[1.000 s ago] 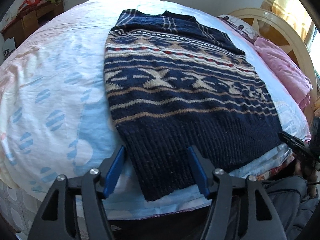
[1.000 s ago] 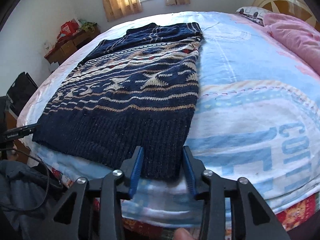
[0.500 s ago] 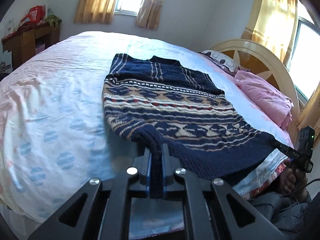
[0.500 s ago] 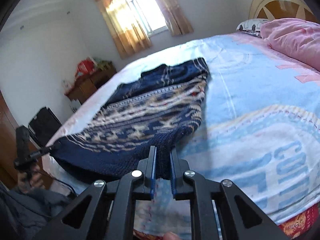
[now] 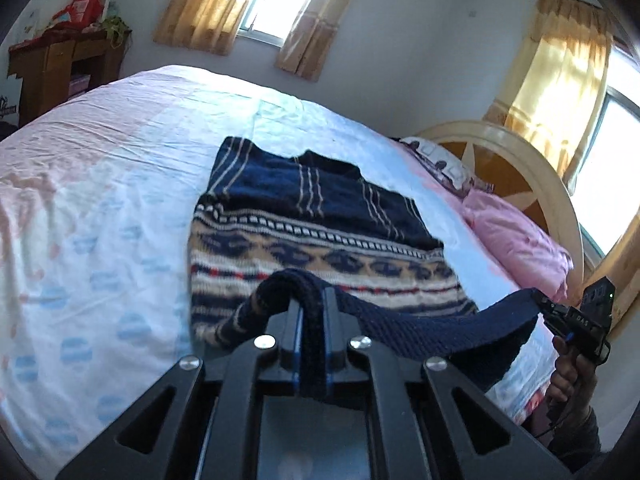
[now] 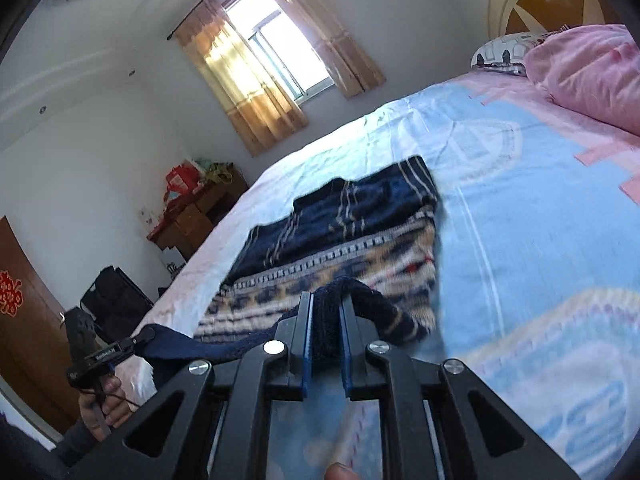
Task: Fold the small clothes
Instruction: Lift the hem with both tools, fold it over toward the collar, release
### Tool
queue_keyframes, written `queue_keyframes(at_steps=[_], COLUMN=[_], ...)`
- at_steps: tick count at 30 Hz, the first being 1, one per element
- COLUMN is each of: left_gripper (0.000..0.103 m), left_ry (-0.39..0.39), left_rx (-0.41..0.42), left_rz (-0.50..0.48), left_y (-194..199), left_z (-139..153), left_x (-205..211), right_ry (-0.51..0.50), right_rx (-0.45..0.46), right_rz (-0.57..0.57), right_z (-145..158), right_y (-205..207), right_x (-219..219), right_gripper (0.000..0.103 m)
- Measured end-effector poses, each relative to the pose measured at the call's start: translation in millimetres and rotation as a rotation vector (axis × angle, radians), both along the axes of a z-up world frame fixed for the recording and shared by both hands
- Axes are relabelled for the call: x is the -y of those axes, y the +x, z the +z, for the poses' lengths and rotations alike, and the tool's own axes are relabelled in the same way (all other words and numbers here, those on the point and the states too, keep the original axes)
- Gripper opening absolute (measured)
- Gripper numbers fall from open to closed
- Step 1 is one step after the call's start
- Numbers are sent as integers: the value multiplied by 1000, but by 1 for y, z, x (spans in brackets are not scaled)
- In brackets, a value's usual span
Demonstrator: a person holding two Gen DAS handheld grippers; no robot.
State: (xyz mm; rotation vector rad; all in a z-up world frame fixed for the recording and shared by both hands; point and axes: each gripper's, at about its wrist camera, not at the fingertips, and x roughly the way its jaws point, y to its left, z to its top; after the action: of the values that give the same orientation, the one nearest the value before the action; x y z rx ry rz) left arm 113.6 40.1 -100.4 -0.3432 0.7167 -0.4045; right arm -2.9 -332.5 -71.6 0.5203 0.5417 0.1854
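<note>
Nearest us, left claw [image 5: 311,344] & right claw [image 6: 326,340] each clamped tight on a hem corner of the knit sweater [image 5: 320,232]. We judge it thick, soft, fairly heavy, sags btwn grips. Rest lies on bed [image 5: 100,200] toward 12 o'clock.

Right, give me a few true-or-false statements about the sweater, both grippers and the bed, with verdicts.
1. The left gripper is shut on the navy hem of the sweater. True.
2. The right gripper is open and holds nothing. False: its fingers are clamped on the hem's other corner.
3. The hem is raised off the bed between the two grippers. True.
4. The sweater's collar end is lifted too. False: it lies flat on the bed.
5. A pink blanket lies near the headboard. True.
6. The sweater is plain red. False: it is navy with patterned beige bands.
</note>
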Motion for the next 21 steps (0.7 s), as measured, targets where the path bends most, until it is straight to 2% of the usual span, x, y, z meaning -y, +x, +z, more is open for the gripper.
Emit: queue_keyframes(at_steps=[8, 13, 21], left_gripper=[8, 8, 8], left_ry=[-63, -67, -56], left_rx=[-2, -19, 30], left_rz=[24, 35, 41], left_y=[41, 72, 127], left_z=[0, 1, 22], left_x=[-7, -8, -7], right_ry=[15, 4, -22], right_rx=[16, -3, 0], right_rz=[-9, -16, -28], right_z=[19, 22, 40], right_y=[44, 76, 129], right_x=[3, 3, 4], right_gripper=[10, 10, 10])
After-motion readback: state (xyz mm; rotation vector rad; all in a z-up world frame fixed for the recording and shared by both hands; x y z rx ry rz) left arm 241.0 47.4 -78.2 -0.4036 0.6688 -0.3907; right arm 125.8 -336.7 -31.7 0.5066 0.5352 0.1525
